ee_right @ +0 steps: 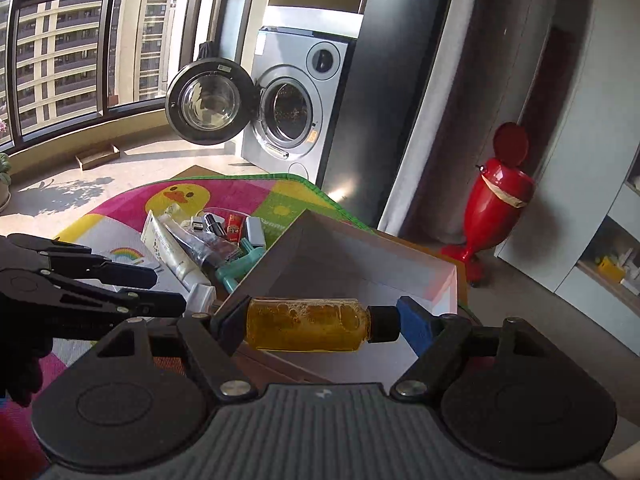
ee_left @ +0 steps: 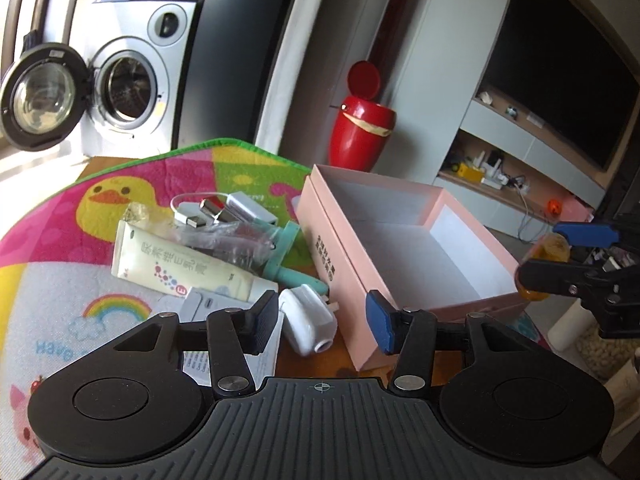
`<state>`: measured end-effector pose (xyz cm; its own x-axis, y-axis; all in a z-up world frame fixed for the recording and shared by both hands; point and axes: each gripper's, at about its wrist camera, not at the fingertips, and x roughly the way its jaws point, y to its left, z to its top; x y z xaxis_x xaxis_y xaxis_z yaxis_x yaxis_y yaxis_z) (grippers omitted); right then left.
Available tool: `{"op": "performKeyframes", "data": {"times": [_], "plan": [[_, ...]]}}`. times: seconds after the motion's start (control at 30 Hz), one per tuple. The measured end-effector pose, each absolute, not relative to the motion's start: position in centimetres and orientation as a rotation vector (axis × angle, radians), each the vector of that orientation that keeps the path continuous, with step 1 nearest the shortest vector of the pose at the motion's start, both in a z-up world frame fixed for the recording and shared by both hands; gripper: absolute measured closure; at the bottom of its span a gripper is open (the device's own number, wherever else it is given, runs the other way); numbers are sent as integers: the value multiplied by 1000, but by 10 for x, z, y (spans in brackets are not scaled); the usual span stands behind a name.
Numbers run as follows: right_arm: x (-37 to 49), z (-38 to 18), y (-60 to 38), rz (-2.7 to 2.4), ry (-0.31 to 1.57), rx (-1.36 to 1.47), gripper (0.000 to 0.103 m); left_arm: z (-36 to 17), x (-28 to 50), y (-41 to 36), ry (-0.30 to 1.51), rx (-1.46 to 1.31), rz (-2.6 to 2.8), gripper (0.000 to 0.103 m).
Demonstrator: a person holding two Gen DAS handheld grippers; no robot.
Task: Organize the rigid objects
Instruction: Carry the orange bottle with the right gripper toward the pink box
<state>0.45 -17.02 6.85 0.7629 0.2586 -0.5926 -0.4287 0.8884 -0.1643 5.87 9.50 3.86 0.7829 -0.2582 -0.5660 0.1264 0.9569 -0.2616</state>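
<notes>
While the amber bottle (ee_right: 308, 330) is clamped crosswise, end to end, by the right gripper (ee_right: 316, 330) at the pink box (ee_right: 360, 256) near rim, the left gripper (ee_left: 322, 322) fingers stand apart, empty.

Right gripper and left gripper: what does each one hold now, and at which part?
The right gripper holds the amber bottle lengthwise, one pad on its base, the other on its black cap. The left gripper is open and holds nothing.

Pink box (ee_right: 440, 276) near wall hidden behind bottle (ee_right: 308, 325); tube (ee_left: 180, 264) print unreadable.
</notes>
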Motion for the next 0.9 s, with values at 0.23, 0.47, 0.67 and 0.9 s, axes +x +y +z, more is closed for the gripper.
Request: {"op": "performKeyframes", "data": {"times": [0.23,0.47,0.67,0.9], "plan": [[-28,23,-230,368,654,-174,25,21,67,80,691,-111,-168,78],[-29,-10,-215,409,680,-165,25,19,1,62,719,174,-262,79],[-33,-27,-199,398,683,-202,25,9,-28,48,753,270,-326,75],[-37,-33,-203,400,700,-213,16,1,-27,45,722,174,-387,74]]}}
